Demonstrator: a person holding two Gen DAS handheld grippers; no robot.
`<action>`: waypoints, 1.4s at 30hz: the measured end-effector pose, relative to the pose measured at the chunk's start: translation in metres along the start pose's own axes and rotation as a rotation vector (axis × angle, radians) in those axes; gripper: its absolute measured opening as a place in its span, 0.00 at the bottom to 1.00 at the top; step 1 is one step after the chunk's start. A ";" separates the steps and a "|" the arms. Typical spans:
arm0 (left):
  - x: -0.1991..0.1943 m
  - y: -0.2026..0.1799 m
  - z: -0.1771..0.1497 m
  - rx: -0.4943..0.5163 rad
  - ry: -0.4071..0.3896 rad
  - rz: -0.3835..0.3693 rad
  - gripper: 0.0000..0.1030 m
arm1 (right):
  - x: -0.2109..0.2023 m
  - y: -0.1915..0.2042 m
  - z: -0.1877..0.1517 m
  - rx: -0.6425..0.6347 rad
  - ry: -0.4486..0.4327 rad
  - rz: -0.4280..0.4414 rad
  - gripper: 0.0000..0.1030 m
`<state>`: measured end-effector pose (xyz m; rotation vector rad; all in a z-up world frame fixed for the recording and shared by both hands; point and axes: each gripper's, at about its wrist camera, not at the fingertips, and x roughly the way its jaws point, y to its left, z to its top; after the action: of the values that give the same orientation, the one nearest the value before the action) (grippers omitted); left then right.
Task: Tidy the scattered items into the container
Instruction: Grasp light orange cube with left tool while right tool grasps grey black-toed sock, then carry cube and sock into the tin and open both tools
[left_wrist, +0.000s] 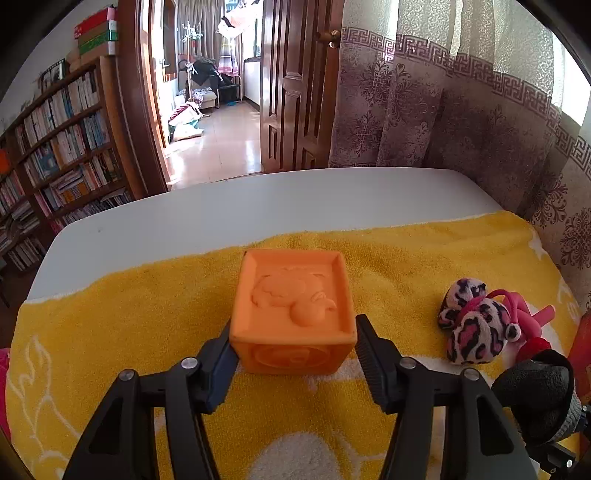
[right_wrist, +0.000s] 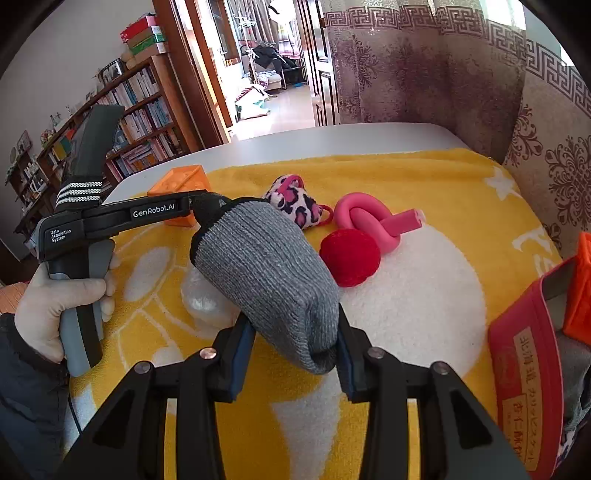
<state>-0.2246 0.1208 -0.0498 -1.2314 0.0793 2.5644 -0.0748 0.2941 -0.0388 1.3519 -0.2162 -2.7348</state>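
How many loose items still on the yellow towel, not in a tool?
3, grouped right of centre: leopard-print plush at the back, knotted pink tube beside it, red ball in front touching the tube. More may be hidden behind the grey sock.

I count one orange rubbery cube with an embossed figure (left_wrist: 293, 306). One grey knitted sock with a black cuff (right_wrist: 266, 273). One plush pink-and-black leopard-print bow (right_wrist: 293, 201). One knotted pink foam tube (right_wrist: 369, 218). One fuzzy red ball (right_wrist: 349, 256). One crumpled clear plastic piece (right_wrist: 205, 299). One red box with printed labels (right_wrist: 528, 373). One yellow terry towel (right_wrist: 424, 177).
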 end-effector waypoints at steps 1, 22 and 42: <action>-0.001 0.004 -0.001 -0.021 -0.004 -0.021 0.52 | 0.000 0.000 0.000 0.000 0.001 0.000 0.42; -0.082 0.003 -0.029 -0.096 -0.137 -0.132 0.52 | -0.031 0.002 0.002 0.028 -0.067 0.043 0.42; -0.166 -0.108 -0.044 0.101 -0.220 -0.351 0.52 | -0.186 -0.106 -0.048 0.276 -0.285 -0.171 0.42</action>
<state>-0.0622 0.1768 0.0583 -0.8353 -0.0500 2.3367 0.0751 0.4204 0.0611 1.0685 -0.5386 -3.1325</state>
